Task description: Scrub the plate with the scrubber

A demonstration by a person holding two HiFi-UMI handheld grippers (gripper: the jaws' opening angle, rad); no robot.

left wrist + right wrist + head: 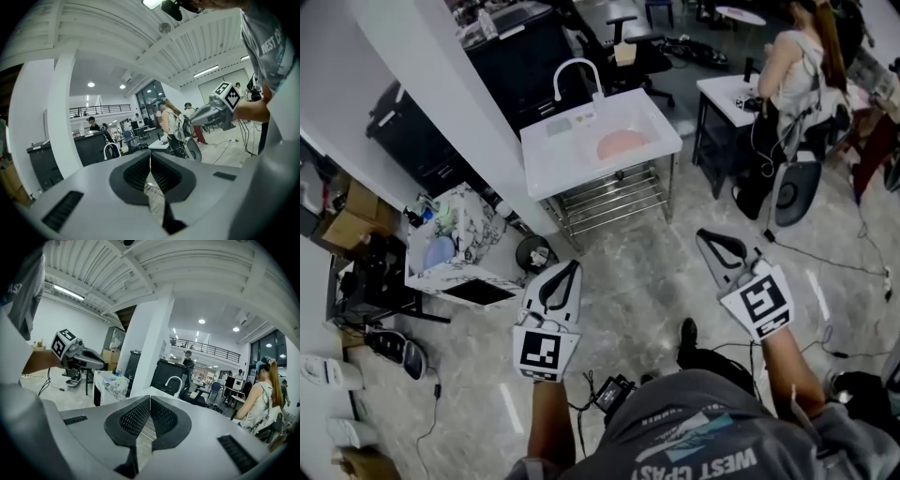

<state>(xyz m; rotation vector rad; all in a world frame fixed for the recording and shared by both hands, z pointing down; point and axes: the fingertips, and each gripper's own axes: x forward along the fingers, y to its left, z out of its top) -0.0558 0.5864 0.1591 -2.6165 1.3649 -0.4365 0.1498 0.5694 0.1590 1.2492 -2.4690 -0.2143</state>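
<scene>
Left claw [570,266] and right claw [705,235] being held fully closed, empty, well apart from sink worktop [548,173]; pink plate [622,143] lying in basin [649,120]; judged stiff, slippery when wet, breakable, best steadied at rim; greenish pad [560,127] lying beside faucet [575,67], probably scrubber, judged soft, light.

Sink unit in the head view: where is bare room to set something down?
The white top of the sink unit is bare left of the basin, between the greenish pad behind and the front edge. The pink plate fills most of the basin, under the arch of the faucet. The small side table at the left is crowded.
</scene>
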